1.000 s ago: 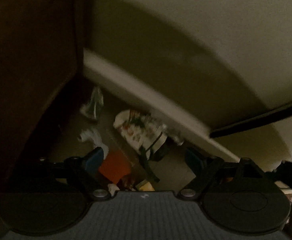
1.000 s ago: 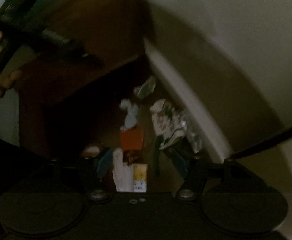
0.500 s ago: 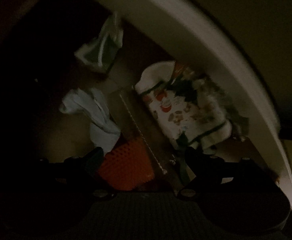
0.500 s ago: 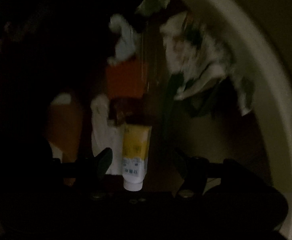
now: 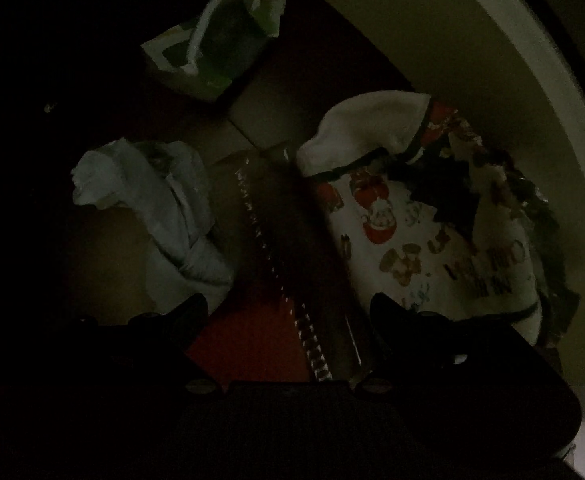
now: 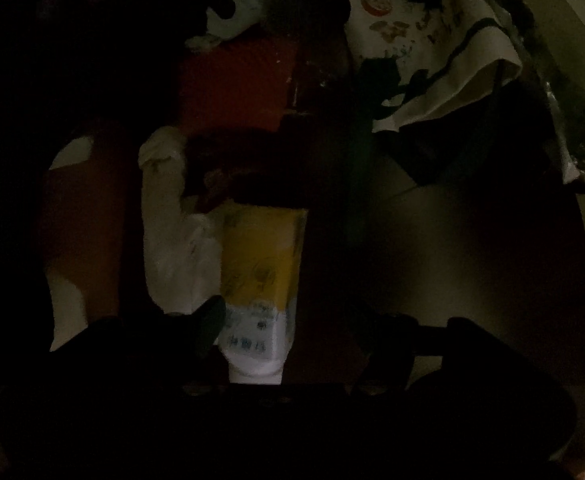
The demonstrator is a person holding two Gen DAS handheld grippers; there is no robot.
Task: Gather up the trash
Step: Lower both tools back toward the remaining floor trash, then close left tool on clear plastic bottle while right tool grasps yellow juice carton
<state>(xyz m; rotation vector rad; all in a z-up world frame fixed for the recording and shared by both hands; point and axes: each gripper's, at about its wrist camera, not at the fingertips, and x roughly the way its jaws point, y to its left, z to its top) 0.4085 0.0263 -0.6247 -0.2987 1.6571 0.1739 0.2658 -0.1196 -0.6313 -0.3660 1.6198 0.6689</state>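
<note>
A dim floor corner held the scattered trash as both grippers pointed down at it. In the left wrist view, from left to right: a crumpled white tissue (image 5: 164, 216) lay on the floor, with a green-and-white plastic wrapper (image 5: 220, 36) farther up near the top of the frame. Right of the tissue ran a long dark strip with a pale serrated edge (image 5: 280, 264), and a red sheet (image 5: 252, 340) showed beneath it between the fingertips. Further right lay a crumpled cartoon-printed wrapper (image 5: 412, 232), close to the pale curved skirting (image 5: 564, 128). The left gripper (image 5: 288, 312) stood with its jaws spread wide over the red sheet and the strip, pressing on nothing.

In the right wrist view, from left to right: a white-and-red patch (image 6: 72, 240), too dark to identify, lay at the left, then a flattened white tissue (image 6: 172, 240) touching the side of a yellow-and-white tube (image 6: 260, 280), cap end toward the camera. Above them lay dark crumpled brown material (image 6: 228, 168) and the same red sheet (image 6: 236, 80), with the printed wrapper (image 6: 432, 40) at upper right against the skirting (image 6: 572, 20). The right gripper (image 6: 288, 320) also stood apart: its left fingertip (image 6: 208, 320) sat just beside the tube's white end, though whether it touched could not be told in the gloom, and the right finger was well clear of it.
</note>
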